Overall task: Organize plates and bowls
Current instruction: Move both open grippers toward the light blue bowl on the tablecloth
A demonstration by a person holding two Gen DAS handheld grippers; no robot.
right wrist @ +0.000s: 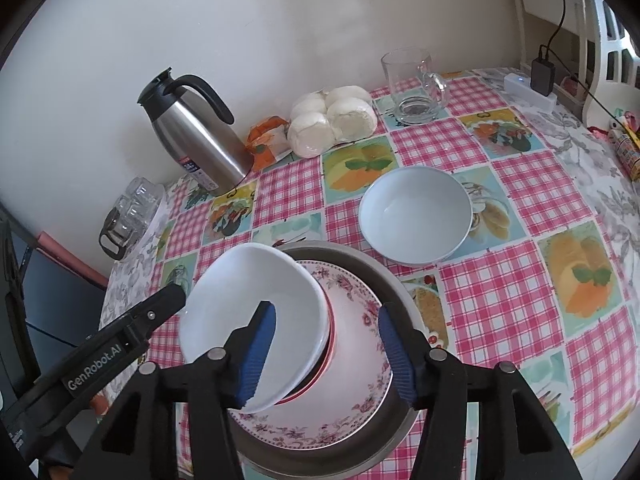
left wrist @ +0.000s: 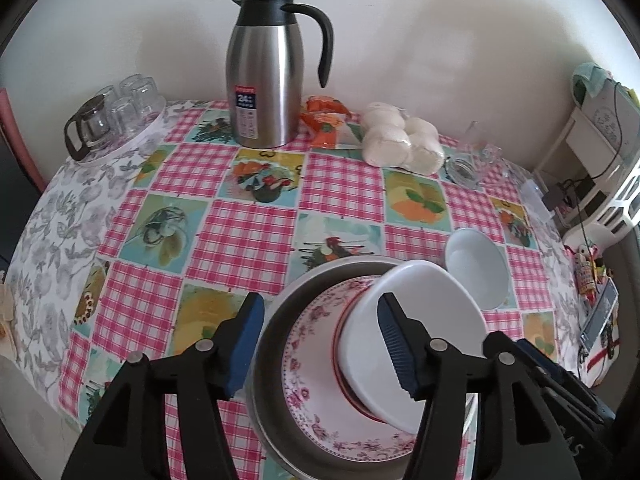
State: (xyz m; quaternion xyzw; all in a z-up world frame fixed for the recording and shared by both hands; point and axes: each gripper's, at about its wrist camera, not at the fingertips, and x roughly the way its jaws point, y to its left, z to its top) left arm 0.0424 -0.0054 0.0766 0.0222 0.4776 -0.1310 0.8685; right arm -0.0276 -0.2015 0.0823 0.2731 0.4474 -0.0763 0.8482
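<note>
A white bowl lies tilted on top of a stack: a red-rimmed dish, a pink floral plate and a round metal pan. My left gripper is open over the stack. One pad hangs over the bowl's inside and the other is outside the pan's left rim. My right gripper is open too, with its left pad inside the white bowl and its right pad by the floral plate. Neither presses on anything. A second white bowl stands alone on the checked tablecloth.
Along the wall stand a steel thermos jug, bagged white buns, an orange packet and a glass mug. Glasses on a tray occupy the far left corner. A power strip lies at the table's right.
</note>
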